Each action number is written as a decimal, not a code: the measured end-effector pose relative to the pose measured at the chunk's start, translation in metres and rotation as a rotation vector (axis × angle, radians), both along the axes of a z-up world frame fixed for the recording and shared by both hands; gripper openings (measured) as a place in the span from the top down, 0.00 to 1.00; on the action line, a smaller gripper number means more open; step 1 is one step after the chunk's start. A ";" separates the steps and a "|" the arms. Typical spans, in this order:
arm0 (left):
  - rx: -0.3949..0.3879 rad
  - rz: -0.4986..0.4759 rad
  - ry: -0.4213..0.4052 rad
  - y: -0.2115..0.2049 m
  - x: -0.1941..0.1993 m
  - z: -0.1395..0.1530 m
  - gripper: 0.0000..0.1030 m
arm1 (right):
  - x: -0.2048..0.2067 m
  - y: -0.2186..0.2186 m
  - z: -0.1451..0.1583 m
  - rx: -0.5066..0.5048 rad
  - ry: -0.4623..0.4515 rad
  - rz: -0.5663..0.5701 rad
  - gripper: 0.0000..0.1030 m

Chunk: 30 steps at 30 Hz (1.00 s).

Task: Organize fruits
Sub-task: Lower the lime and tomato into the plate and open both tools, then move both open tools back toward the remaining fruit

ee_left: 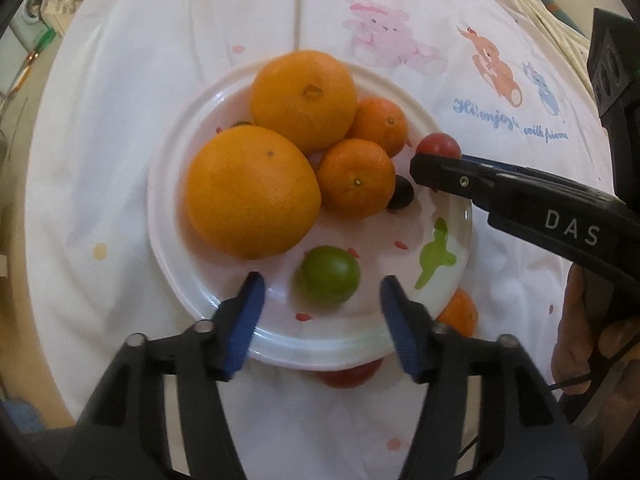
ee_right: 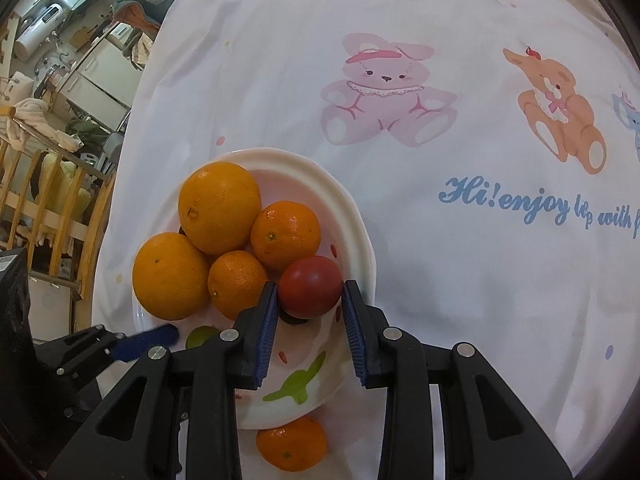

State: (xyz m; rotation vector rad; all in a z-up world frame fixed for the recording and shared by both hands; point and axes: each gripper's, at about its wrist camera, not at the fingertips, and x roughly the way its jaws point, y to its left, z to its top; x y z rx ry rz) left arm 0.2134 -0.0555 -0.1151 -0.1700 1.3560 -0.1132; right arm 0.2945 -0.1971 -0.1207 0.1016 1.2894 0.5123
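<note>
A white plate (ee_left: 168,208) (ee_right: 354,208) holds two big oranges (ee_left: 252,192) (ee_left: 304,100), two mandarins (ee_left: 356,178) (ee_left: 380,124) and a small dark fruit (ee_left: 402,192). A green lime (ee_left: 328,276) lies on the plate's near part between the blue pads of my left gripper (ee_left: 322,282), which is open and not touching it. My right gripper (ee_right: 310,292) (ee_left: 430,160) is shut on a red fruit (ee_right: 310,286) (ee_left: 438,145) above the plate's right side. In the right wrist view the lime (ee_right: 200,336) is mostly hidden behind a finger.
One mandarin (ee_right: 292,442) (ee_left: 460,312) lies off the plate on the white printed cloth (ee_right: 440,240), and another red fruit (ee_left: 348,374) peeks from under the near rim. A wooden rail (ee_right: 60,208) and room clutter lie past the table's left edge.
</note>
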 end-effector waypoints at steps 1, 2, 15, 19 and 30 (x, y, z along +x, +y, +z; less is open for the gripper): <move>0.000 -0.003 -0.003 -0.001 0.000 0.001 0.44 | 0.000 -0.001 0.000 0.001 0.002 -0.001 0.67; 0.002 -0.006 -0.004 -0.001 0.000 0.001 0.44 | 0.000 0.000 0.001 0.000 0.001 -0.002 0.66; 0.020 -0.025 -0.066 0.001 -0.010 0.018 0.44 | -0.001 -0.021 0.031 0.052 -0.071 -0.062 0.36; 0.027 -0.022 -0.080 0.005 -0.017 0.023 0.44 | -0.008 -0.036 0.044 0.064 -0.083 -0.110 0.36; 0.037 0.011 -0.154 0.022 -0.042 0.051 0.44 | -0.058 -0.057 0.074 0.078 -0.122 -0.195 0.36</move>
